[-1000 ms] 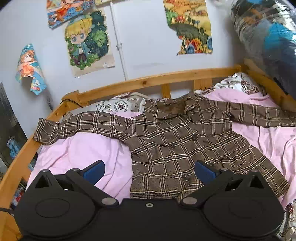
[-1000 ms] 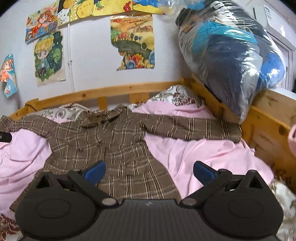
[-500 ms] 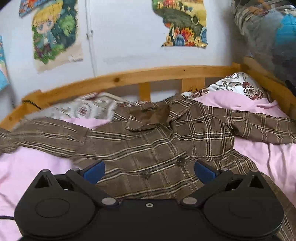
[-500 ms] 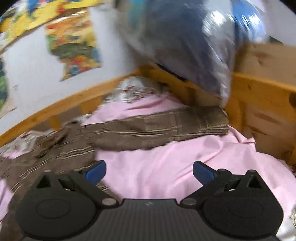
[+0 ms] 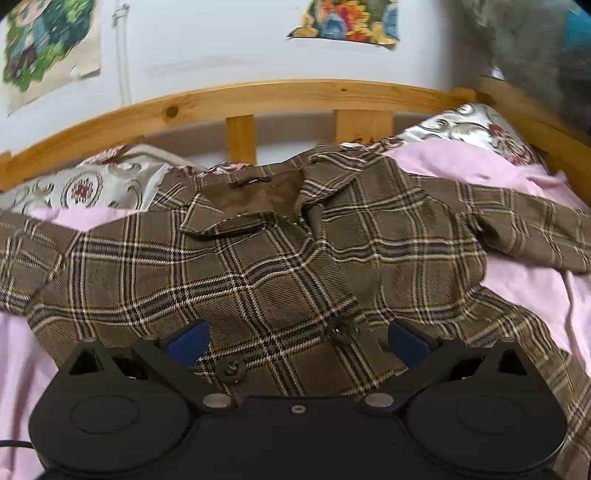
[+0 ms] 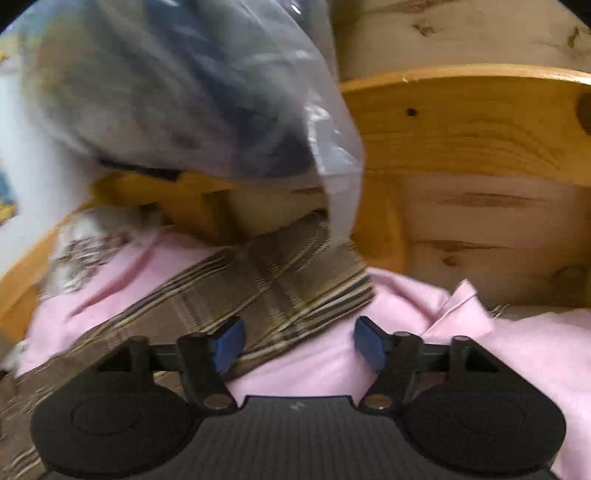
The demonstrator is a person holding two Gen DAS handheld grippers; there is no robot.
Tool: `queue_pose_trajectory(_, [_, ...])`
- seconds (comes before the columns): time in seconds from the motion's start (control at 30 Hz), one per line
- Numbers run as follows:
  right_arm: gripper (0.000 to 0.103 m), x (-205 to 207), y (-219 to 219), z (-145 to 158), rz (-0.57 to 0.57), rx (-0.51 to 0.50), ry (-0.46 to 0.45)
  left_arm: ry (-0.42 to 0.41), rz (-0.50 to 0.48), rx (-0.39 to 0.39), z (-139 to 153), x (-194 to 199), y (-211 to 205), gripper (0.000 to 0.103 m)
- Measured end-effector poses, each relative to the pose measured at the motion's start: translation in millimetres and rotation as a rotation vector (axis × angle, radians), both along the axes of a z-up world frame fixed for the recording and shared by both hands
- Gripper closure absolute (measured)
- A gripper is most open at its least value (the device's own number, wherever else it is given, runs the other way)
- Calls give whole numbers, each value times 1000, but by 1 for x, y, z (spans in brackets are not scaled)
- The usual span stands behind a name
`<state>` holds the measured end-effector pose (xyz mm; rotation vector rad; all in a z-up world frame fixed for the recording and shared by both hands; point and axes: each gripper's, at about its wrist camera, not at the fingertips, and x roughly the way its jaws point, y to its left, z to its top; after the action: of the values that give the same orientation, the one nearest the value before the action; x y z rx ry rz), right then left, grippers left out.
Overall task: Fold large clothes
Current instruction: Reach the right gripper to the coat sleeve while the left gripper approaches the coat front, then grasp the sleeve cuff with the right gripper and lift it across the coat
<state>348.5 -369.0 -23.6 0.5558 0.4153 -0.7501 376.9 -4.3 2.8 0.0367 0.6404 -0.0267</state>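
Note:
A brown plaid coat point(image 5: 280, 258) lies spread front-up on a pink sheet point(image 5: 517, 273), collar toward the headboard, sleeves stretched out to both sides. My left gripper point(image 5: 297, 341) hovers low over the coat's buttoned chest, jaws wide open and nothing between them. In the right wrist view the end of the coat's right sleeve point(image 6: 295, 284) lies on the pink sheet point(image 6: 498, 354) near the bed's corner. My right gripper point(image 6: 299, 343) is just short of the cuff; its jaws are closing, with the sleeve edge by the left pad but not pinched.
A wooden headboard rail point(image 5: 258, 103) runs behind patterned pillows point(image 5: 85, 184). A big clear plastic bag of bedding point(image 6: 184, 92) hangs over the bed's corner above the cuff. A wooden side board point(image 6: 480, 147) stands close behind the sleeve end. Posters point(image 5: 343, 22) hang on the wall.
Both grippers have dropped and moved in: the left toward the coat's chest, the right swung right to the sleeve cuff, rolling as it went. The right jaws have narrowed.

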Motion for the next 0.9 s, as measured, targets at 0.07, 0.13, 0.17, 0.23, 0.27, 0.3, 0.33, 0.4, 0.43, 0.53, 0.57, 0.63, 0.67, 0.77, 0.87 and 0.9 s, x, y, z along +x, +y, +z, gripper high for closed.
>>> queue_pose_trajectory(0.07, [50,6,-5,-4,-47,-9,18,-4,17,-16,-4,4,3,1])
queue_pose_trajectory(0.13, [70,8,-6,-8,-84,-23,22,-2,29,-15,-5,7,6,1])
queue_pose_trajectory(0.17, [82,7,-5,-9,-95,-36,15,-1,33,-7,-6,9,7,0])
queue_pose_trajectory(0.23, [88,4,5,-9,-88,-80,-10,6,50,23,-5,12,9,1])
queue_pose_trajectory(0.27, [89,3,13,-8,-76,-113,-15,10,61,42,-5,14,10,1])
queue_pose_trajectory(0.3, [89,1,23,-7,-52,-157,-18,13,73,58,-5,15,11,1])
queue_pose_trajectory(0.33, [90,-1,36,-4,-19,-210,-21,14,87,67,-4,16,13,1])
queue_pose_trajectory(0.4, [90,-5,62,1,57,-304,-32,27,114,60,-4,19,21,1])
queue_pose_trajectory(0.43, [91,-8,77,4,102,-351,-40,34,124,51,-4,20,25,1])
queue_pose_trajectory(0.53, [91,-12,110,20,230,-459,-82,61,152,-5,-5,22,42,1])
queue_pose_trajectory(0.57, [92,-10,118,28,272,-487,-98,66,158,-20,-4,21,46,1])
queue_pose_trajectory(0.63, [92,-5,125,44,317,-512,-133,72,176,-48,-3,20,56,1])
queue_pose_trajectory(0.67, [92,-3,126,54,333,-520,-156,71,184,-56,-2,19,59,1])
queue_pose_trajectory(0.77, [92,5,135,90,356,-558,-238,63,215,-80,3,14,72,1])
queue_pose_trajectory(0.87, [93,16,142,124,415,-579,-347,55,255,-115,14,8,90,1])
queue_pose_trajectory(0.9, [93,13,148,139,448,-584,-387,55,269,-123,17,7,96,1])
